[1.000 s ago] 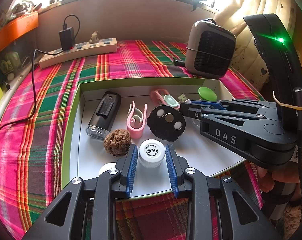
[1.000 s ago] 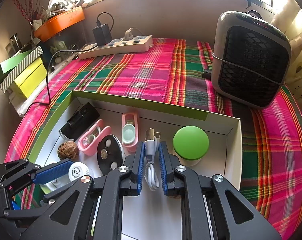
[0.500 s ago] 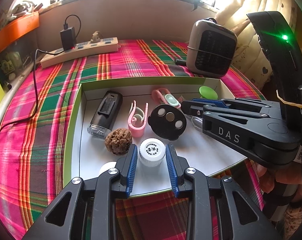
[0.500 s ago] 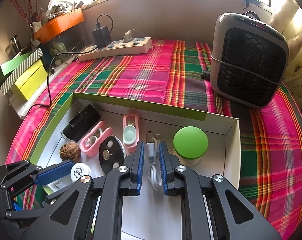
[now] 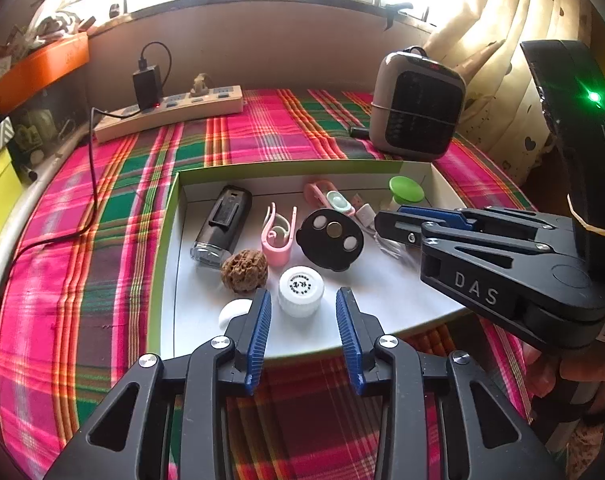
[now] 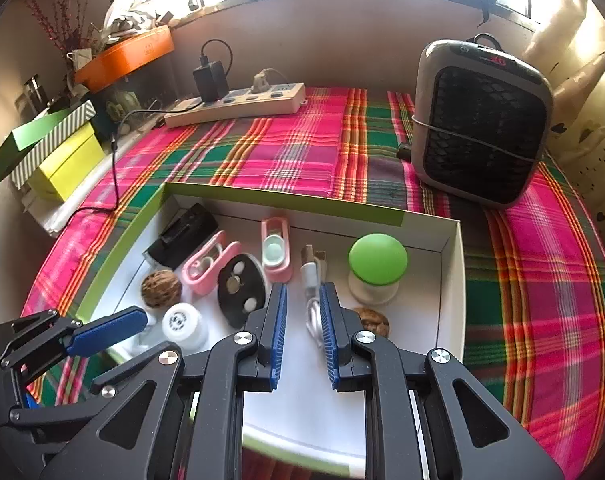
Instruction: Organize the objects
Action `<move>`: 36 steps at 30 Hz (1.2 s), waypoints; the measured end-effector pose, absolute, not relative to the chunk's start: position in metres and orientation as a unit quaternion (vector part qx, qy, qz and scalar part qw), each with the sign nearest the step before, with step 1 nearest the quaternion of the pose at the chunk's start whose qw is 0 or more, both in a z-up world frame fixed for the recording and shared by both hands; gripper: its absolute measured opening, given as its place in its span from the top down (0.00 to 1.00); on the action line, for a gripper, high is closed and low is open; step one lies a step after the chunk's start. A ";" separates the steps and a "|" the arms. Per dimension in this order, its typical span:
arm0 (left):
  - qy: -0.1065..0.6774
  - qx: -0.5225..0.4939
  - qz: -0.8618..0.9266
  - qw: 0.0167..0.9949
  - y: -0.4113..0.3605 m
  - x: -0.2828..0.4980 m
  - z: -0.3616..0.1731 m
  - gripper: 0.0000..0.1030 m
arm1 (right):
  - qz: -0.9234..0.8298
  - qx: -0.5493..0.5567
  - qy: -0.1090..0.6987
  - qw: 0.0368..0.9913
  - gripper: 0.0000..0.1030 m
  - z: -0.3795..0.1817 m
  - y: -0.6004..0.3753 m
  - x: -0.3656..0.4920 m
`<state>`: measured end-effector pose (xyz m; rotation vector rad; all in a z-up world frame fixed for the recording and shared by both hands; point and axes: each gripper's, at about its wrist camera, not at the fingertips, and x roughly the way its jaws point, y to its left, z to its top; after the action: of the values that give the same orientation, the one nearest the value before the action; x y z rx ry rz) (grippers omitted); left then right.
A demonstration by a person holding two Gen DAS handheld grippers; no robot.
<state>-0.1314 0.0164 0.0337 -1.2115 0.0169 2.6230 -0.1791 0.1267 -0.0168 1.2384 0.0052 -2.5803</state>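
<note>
Left gripper [image 5: 303,320] is hanging over the near edge of the box [image 5: 164,264], jaws standing wide apart, gripping nothing. White cap [image 5: 301,291] is sitting on the box floor just ahead, between the blue pads [image 5: 259,330] but clear of both. A white round piece [image 5: 232,312] is peeking out just left of the left finger.

Right gripper [image 6: 303,330] is reaching into the right half of the box, jaws parted a little, white cable [image 6: 313,280] lying in the gap between them; cannot tell if the pads are touching it, not lifted. A brown nut [image 6: 372,320] is lying just right of its right finger.

Farther in: walnut [image 5: 244,271] sitting beside the white cap, black disc [image 5: 329,239] with three round spots behind the cap, pink clip [image 5: 278,232] left of the disc, black flashlight [image 5: 222,226] further left. Near the far wall a pink case [image 6: 275,250] is lying, and a green-lidded jar [image 6: 376,266] is standing in the far right corner.

Box is resting on a plaid cloth [image 6: 294,148]. Beyond it, a small heater [image 6: 480,122] is standing at right, a power strip [image 6: 238,105] with a black charger [image 6: 209,76] plugged in at the back left.
</note>
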 end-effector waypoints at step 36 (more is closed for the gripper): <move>0.027 -0.412 0.909 0.059 0.002 -0.053 0.022 0.68 | -0.903 0.416 0.008 0.104 0.53 -0.024 0.134 -0.068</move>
<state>-0.0532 0.0024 0.0219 -1.2484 0.0810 2.7517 -0.0683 0.1344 -0.0240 1.2266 0.0240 -2.6636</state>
